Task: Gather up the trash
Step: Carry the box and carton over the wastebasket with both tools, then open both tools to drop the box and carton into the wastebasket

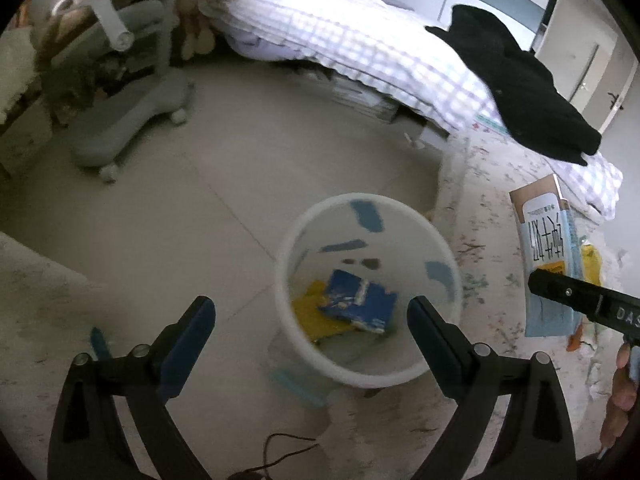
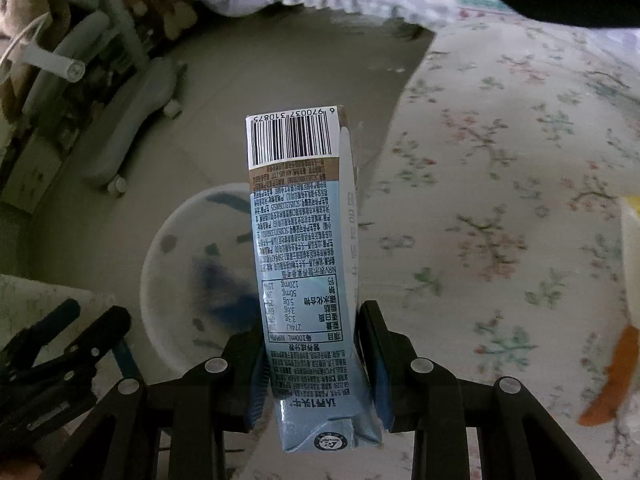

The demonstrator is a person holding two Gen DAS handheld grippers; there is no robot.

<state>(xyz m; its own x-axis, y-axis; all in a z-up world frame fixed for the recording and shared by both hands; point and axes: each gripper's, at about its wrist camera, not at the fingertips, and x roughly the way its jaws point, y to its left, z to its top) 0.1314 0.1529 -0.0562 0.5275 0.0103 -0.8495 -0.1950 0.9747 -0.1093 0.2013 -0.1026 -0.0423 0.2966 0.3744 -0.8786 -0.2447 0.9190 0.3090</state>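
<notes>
1. Now mid-carry: the right gripper (image 2: 316,364) has its jaws clamped on the lower part of a pale-blue milk carton (image 2: 304,240), which stands up from the grip, barcode end farthest from the hand.
2. Relative to the white bin (image 1: 366,292), the carton hangs off to its right side, over the flowered rug (image 1: 492,240) and not yet above the rim.
3. Done well, the step means bringing the carton across until it sits over the middle of the bin's mouth, then tipping its long axis downward before letting go; released early, it would likely clip the rim or drop on the rug.
4. Meanwhile the left gripper (image 1: 312,320) hovers near the bin with jaws wide apart and nothing between them; it should hold clear of the mouth.
5. Only the left wrist view looks down into the bin, showing a blue packet (image 1: 356,300) and a yellow scrap (image 1: 308,308) already at the bottom, with the bed (image 1: 360,40) beyond.
6. Only the right wrist view shows the grip itself: both pads (image 2: 258,380) pressed against the carton's narrow sides, the bin blurred behind it.
</notes>
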